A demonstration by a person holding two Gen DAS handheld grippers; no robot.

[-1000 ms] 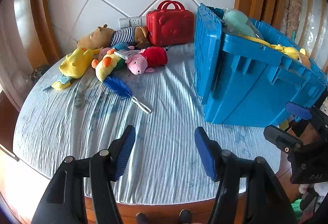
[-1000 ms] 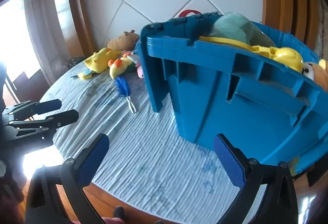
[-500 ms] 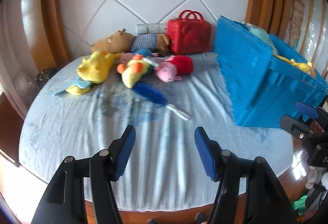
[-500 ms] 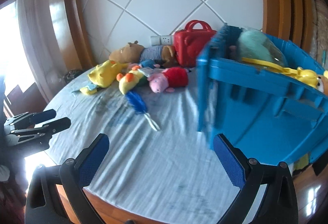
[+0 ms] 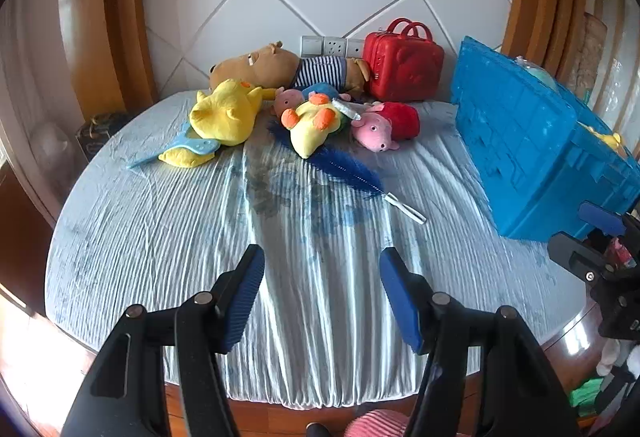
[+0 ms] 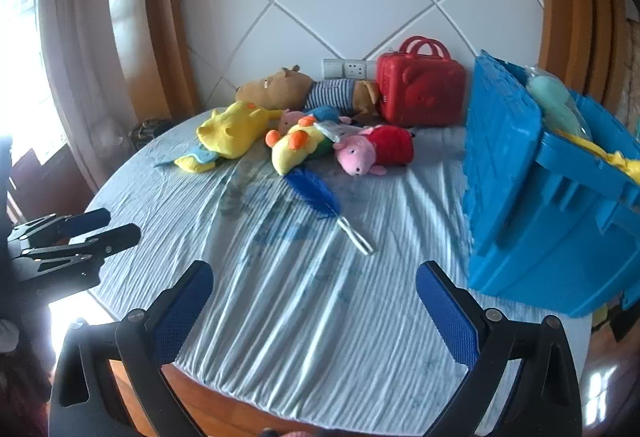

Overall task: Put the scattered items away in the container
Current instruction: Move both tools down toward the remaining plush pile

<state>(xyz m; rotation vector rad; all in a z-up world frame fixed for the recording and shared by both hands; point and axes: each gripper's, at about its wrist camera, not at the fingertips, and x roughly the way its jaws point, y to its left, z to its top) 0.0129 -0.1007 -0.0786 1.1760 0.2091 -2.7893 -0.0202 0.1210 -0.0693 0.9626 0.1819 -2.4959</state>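
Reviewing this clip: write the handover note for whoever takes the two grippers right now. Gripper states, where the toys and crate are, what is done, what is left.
Left gripper: open, empty, over the near edge of the bed.
Right gripper: open, empty, also over the near edge.
Blue crate: on the bed's right side, already holding some toys.
Loose at the far side: brown bear, yellow plush, duck plush, pink pig plush, another small plush partly hidden behind the duck, red case. Blue feather lies nearest the grippers.
Done: part of the toys binned.
Left: all the loose items; the feather looks like the easiest first pick.
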